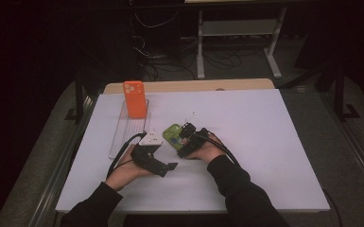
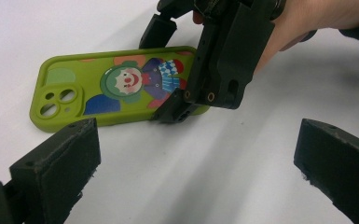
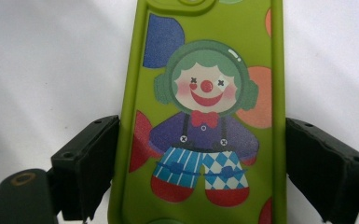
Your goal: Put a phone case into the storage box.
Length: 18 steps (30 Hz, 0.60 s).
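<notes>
The green phone case [image 1: 172, 135] lies flat on the bench [image 1: 264, 142], at 5 o'clock from the orange case [image 1: 134, 98]. The right tool [image 3: 200, 175] straddles its long edges, just touching; the left tool [image 2: 191, 177] waits spread wide. A loose pinch could let the case slip sideways.

Table: white table top [image 1: 264, 142].
Green phone case [image 3: 205, 116]: lies flat on it, between the right jaws.
Clear tray [image 1: 123, 132]: on it, beyond the left jaws.
</notes>
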Tool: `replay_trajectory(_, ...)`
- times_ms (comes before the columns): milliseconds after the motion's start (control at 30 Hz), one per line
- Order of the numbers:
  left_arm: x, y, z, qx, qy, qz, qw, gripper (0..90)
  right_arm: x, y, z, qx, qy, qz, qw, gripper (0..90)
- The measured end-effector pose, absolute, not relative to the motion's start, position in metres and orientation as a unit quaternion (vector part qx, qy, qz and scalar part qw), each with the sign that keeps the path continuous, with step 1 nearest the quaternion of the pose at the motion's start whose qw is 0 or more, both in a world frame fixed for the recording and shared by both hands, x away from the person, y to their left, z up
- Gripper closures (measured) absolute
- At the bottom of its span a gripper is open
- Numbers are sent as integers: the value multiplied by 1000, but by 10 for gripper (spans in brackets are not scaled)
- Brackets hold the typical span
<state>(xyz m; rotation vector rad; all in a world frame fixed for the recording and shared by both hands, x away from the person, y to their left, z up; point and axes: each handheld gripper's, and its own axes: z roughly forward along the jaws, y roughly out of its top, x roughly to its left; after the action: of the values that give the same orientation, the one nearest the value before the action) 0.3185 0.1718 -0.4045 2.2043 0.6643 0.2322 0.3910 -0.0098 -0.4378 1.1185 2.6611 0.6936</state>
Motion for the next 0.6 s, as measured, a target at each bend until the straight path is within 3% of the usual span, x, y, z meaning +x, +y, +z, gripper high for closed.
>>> replay_trajectory(600,318,172,-404,873,261,92,401,0,390,-14,-436,372,893,240,79,153)
